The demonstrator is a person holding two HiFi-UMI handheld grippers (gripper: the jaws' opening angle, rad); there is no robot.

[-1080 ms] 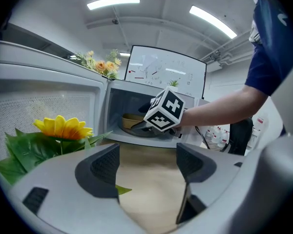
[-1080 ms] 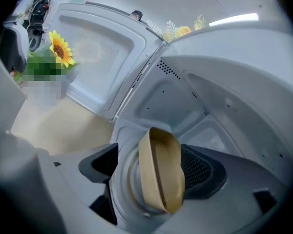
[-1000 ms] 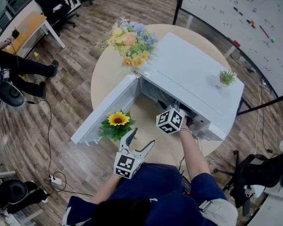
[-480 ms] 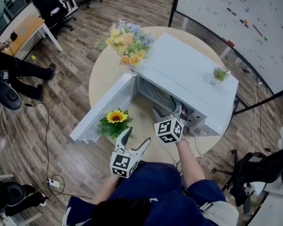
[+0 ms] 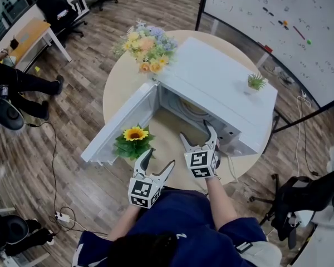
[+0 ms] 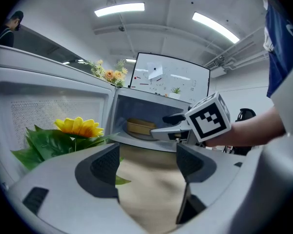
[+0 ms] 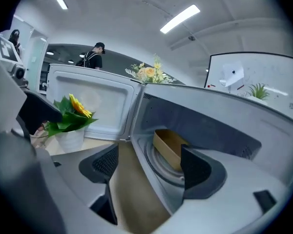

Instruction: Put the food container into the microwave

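Observation:
The tan food container [image 7: 172,147] sits on the turntable inside the white microwave [image 5: 217,82]; in the left gripper view the food container [image 6: 140,126] shows deep in the cavity. The microwave door [image 5: 119,124] stands swung open to the left. My right gripper [image 5: 197,133] hovers open just outside the cavity mouth, nothing between its jaws [image 7: 150,162]. My left gripper [image 5: 157,161] is open too, low over the table's near edge beside the sunflower, empty [image 6: 147,160]. The right gripper [image 6: 185,128] crosses the left gripper view.
A potted sunflower [image 5: 134,141] stands by the open door. A flower bouquet [image 5: 147,46] is at the table's far side, and a small green plant [image 5: 256,82] sits on the microwave's top. A whiteboard [image 5: 284,21] stands behind. A person [image 7: 93,56] is far off.
My right gripper has drawn back out of the microwave cavity toward me, open and empty. The left gripper has barely shifted.

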